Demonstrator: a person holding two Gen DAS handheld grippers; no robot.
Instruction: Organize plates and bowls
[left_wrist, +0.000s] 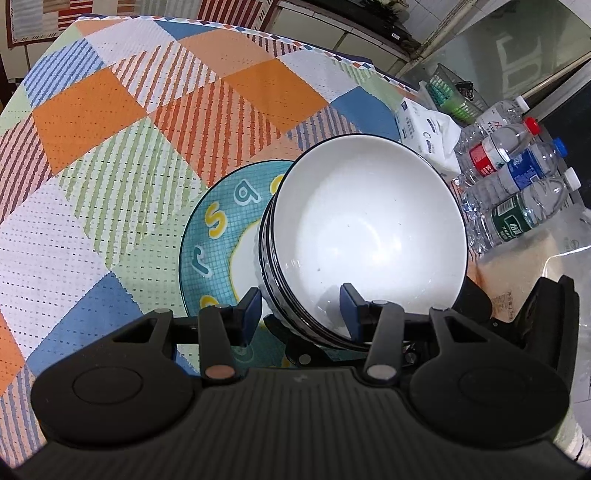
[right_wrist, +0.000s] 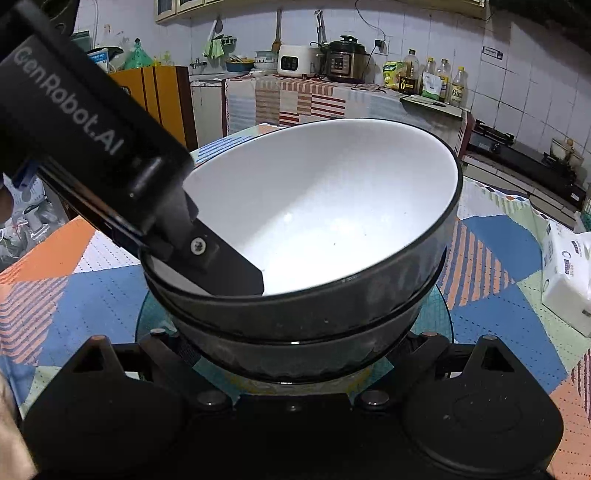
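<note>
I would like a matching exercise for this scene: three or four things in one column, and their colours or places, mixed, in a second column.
Things:
1. bowls
2. plate
3. bottles
4. tissue pack

Descriptions:
A. teal, with letters on it
B. lying side by side at the table edge
C. white inside, stacked, rim between the left tongs
D. white, soft, near the bottles

Pairs: 1-C, 2-A, 3-B, 4-D
</note>
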